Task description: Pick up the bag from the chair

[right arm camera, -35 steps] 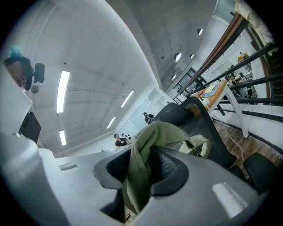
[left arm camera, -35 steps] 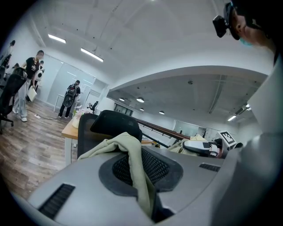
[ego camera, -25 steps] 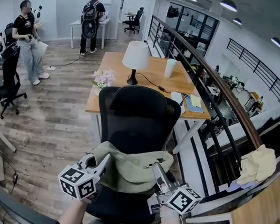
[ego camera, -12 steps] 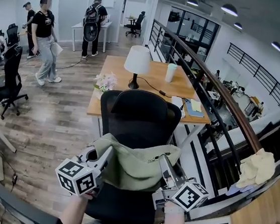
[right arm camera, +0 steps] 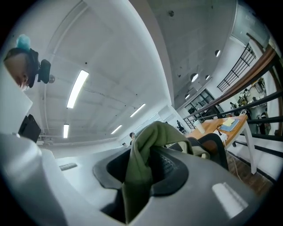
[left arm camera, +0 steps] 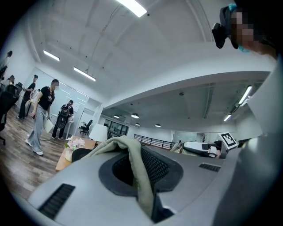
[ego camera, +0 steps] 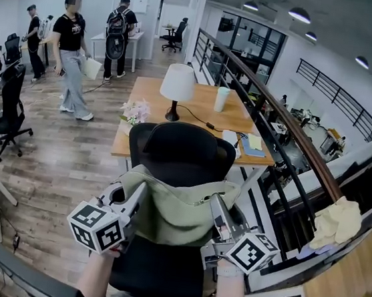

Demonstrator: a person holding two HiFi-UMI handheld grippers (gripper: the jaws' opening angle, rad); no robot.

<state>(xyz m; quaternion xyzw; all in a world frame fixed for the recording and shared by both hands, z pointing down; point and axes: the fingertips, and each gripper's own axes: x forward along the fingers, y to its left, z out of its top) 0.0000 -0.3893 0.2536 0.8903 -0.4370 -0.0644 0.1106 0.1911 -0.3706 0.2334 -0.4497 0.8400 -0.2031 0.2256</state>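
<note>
Head view: olive bag (ego camera: 178, 209) slung between left tool (ego camera: 140, 191) at its 9 o'clock and right tool (ego camera: 217, 202) at its 3 o'clock, above the seat of the black chair (ego camera: 179, 152). The two-edge hold probably stops it tipping.
Left gripper view: jaws nipped narrow on a fabric fold.
Right gripper view: jaws clamped on a thicker bunch.

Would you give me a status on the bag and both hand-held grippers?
Left hand-held gripper shut on bag. Right hand-held gripper shut on bag. Bag hanging between them, over the chair. Nothing in the way.
</note>
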